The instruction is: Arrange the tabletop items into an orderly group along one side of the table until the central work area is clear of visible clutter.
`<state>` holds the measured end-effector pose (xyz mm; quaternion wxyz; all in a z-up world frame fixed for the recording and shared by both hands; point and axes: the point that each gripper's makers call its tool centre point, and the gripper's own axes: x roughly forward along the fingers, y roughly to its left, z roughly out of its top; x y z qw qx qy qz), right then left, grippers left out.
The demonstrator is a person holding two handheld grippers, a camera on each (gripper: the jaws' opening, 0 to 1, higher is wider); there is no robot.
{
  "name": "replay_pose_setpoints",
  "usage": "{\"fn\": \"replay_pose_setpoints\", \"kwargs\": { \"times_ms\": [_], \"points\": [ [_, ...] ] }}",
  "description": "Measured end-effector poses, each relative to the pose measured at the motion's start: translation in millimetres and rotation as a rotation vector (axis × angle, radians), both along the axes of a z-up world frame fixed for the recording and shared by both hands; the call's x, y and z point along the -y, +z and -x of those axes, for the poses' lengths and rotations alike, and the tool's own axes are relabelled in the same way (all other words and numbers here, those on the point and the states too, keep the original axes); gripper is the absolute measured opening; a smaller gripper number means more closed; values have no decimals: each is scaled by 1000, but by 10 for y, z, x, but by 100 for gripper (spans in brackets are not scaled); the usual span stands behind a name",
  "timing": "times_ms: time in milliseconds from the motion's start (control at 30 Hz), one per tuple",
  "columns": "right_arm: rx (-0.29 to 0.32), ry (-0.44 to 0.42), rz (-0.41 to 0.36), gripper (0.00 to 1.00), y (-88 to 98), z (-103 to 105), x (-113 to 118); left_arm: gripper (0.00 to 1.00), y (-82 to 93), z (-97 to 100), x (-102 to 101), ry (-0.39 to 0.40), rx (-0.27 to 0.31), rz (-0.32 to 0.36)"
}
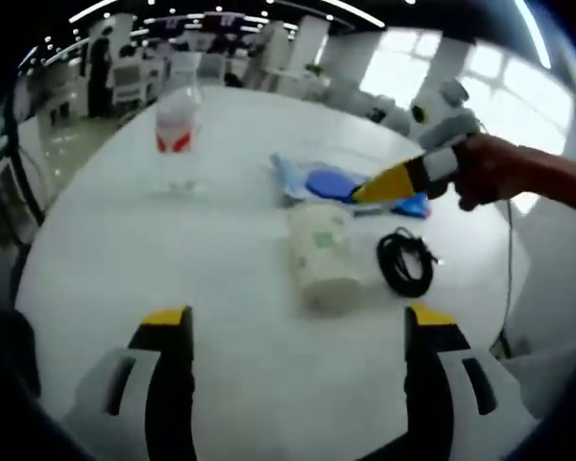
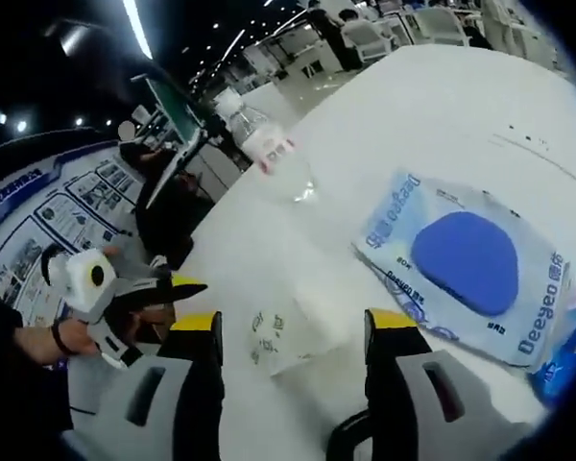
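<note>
A white paper cup [image 1: 322,254] lies on its side in the middle of the round white table [image 1: 115,259]. A coiled black cable [image 1: 405,261] rests just right of it. Behind them lies a white packet with a blue oval [image 1: 328,182], and a clear bottle with a red label [image 1: 180,134] stands upright farther left. My left gripper [image 1: 298,322] is open, short of the cup. My right gripper [image 1: 392,182] hovers over the packet, a hand [image 1: 499,168] holding it. In the right gripper view it [image 2: 293,327] is open, with the cup [image 2: 288,341] lying beyond its jaws, the packet [image 2: 461,259] to the right and the bottle [image 2: 264,144] behind.
A second blue packet [image 2: 566,360] pokes in at the lower right. The left gripper [image 2: 173,288] and the hand holding it [image 2: 38,341] are at the table's left edge. Chairs and desks [image 1: 125,77] stand beyond the table, and posters [image 2: 48,221] off its left side.
</note>
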<state>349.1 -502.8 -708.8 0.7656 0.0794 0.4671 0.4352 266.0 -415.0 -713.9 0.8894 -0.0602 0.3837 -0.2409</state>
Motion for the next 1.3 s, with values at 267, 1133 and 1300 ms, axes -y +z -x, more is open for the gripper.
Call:
{"fn": "replay_pose_setpoints", "kwargs": {
  "times_ms": [267, 1133, 1300],
  "points": [
    [-49, 76, 39, 51, -143, 56, -141, 88, 41, -29, -48, 30, 0, 21],
    [-92, 74, 12, 9, -90, 215, -243, 88, 49, -10, -27, 28, -10, 41],
    [-82, 65, -4, 6, -19, 177, -300, 88, 41, -12, -29, 28, -14, 42]
  ]
}}
